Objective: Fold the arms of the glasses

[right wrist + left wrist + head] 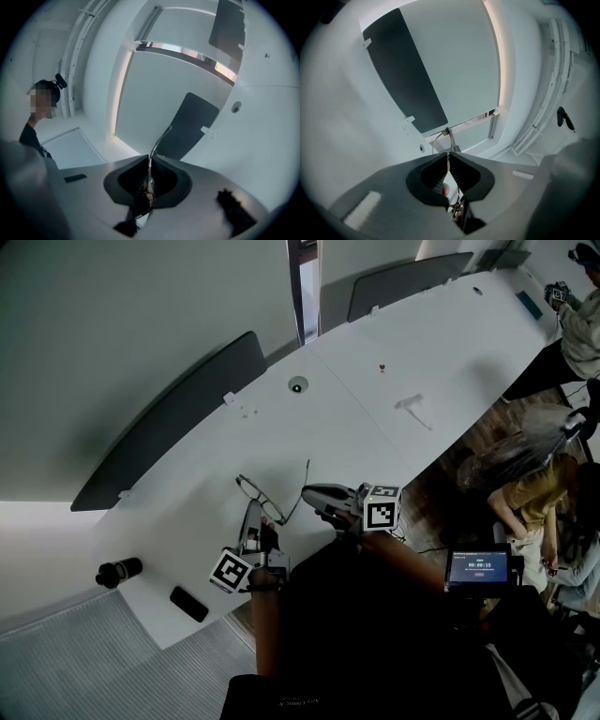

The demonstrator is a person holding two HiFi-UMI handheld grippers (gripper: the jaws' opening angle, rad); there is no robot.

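Observation:
Thin wire-framed glasses (259,496) are held just above the near edge of the white table (375,343). My left gripper (255,510) is shut on the lens front; in the left gripper view the wire rim (446,137) sticks out past the closed left gripper (449,155). My right gripper (307,494) comes in from the right and is shut on one arm (306,476) of the glasses. In the right gripper view that arm (161,138) curves up out of the closed right gripper (150,159). The arm stands spread out from the front.
A black cylinder (119,572) and a flat black device (188,604) lie at the table's near-left corner. Dark divider panels (178,418) line the far edge. A small white object (410,402) lies mid-table. People and a lit screen (478,568) are at the right.

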